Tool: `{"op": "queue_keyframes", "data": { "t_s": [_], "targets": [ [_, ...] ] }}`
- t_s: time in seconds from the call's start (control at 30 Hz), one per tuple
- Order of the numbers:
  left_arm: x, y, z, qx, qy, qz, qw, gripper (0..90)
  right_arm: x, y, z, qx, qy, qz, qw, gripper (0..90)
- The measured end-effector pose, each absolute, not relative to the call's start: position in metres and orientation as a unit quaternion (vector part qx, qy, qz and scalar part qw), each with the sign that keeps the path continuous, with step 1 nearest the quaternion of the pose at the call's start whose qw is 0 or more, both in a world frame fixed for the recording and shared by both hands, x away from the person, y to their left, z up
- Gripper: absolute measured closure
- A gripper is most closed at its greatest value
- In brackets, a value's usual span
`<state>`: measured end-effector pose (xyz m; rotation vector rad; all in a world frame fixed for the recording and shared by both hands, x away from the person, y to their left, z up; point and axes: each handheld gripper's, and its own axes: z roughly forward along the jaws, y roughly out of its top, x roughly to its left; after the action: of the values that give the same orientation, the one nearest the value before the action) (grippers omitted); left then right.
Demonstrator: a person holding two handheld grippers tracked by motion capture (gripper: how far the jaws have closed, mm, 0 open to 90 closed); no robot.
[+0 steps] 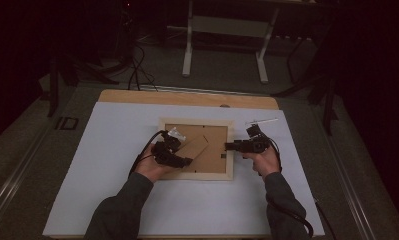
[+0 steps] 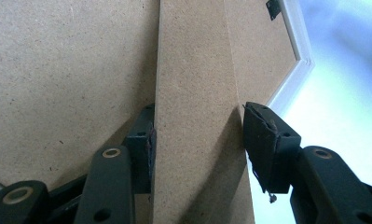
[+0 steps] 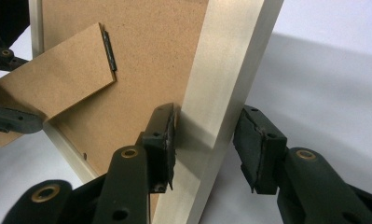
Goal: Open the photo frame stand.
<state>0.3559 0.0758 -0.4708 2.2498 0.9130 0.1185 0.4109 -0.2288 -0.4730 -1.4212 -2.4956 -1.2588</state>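
Between the jaws of the left tool (image 2: 197,135) runs the brown fibreboard easel stand (image 2: 197,116) of a pale wooden picture frame (image 1: 196,148), which lies back-side up near the middle of the bench (image 1: 112,200), on its white sheet. Left jaws stand partly open: one pad sits against the stand's edge, the other is just clear of the opposite edge, so no firm grip yet. Stand's long axis runs straight away from the left tool, along the line of the jaws; closing would likely pinch it across its width.

Right tool (image 3: 204,140) straddles the frame's right-hand wooden rail (image 3: 221,93). Inner pad touches the rail's inside face; outer pad stands apart from the outside face. Jaws half open, rail bracketed but not clamped.

Left hand (image 1: 152,167) is the nearer one to the stand.

High view: both tools approach from opposite sides of the frame. Right gripper view adds the stand lifted off the backing board (image 3: 141,70), hinged at a small dark metal hinge (image 3: 109,49).
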Motion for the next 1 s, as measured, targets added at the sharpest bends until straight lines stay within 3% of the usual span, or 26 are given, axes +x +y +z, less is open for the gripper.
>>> {"op": "queue_keyframes", "data": {
  "t_s": [1.0],
  "targets": [
    [0.356, 0.063, -0.457, 0.865, 0.342, 0.124, 0.345, 51.4, 0.403, -0.227, -0.447, -0.435, -0.791, -0.422, -0.085, 60.6]
  ]
}}
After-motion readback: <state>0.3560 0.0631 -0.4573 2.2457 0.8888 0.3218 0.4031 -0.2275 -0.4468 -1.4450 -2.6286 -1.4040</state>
